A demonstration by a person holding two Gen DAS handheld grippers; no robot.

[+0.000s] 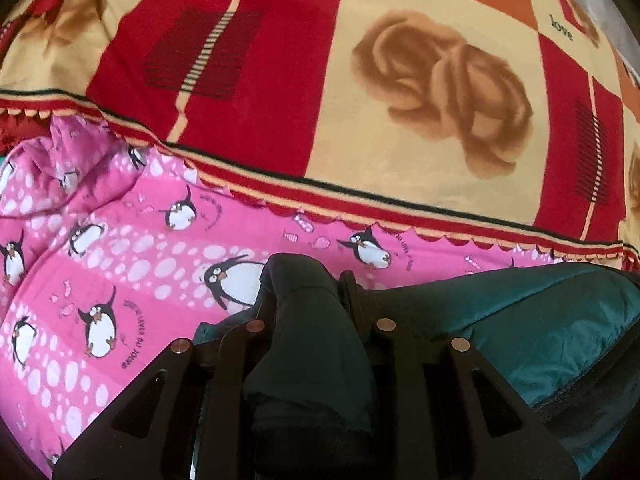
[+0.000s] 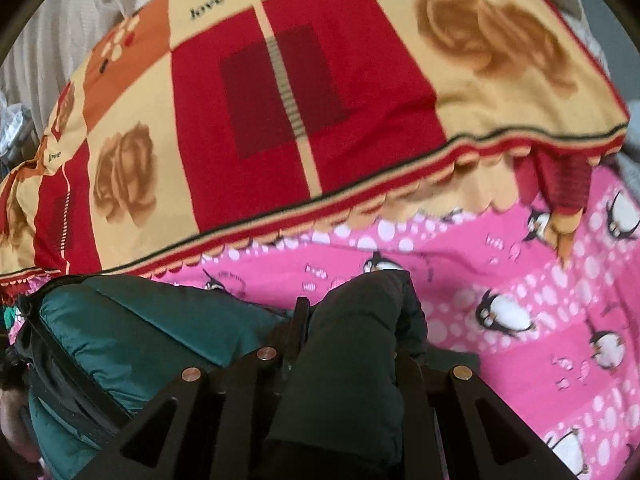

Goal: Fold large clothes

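Observation:
A dark green puffy jacket (image 1: pixel 520 312) lies on the bed at the lower right of the left wrist view. The same jacket (image 2: pixel 140 320) fills the lower left of the right wrist view. My left gripper (image 1: pixel 308 280) is shut on a thick dark fold of that jacket, which bulges up between its fingers (image 1: pixel 350 292). Another bunched fold sits in my right gripper (image 2: pixel 356 312), which is also shut; that fold hides its right finger. Both grippers point down toward the bed, and the jacket's body stretches between them.
A pink sheet with penguins (image 1: pixel 120 264) (image 2: pixel 520 272) covers the bed under the jacket. Beyond it lies a red, cream and orange blanket with rose prints (image 1: pixel 360 100) (image 2: pixel 300 100). White ribbed cloth (image 2: pixel 60 40) shows at the far left.

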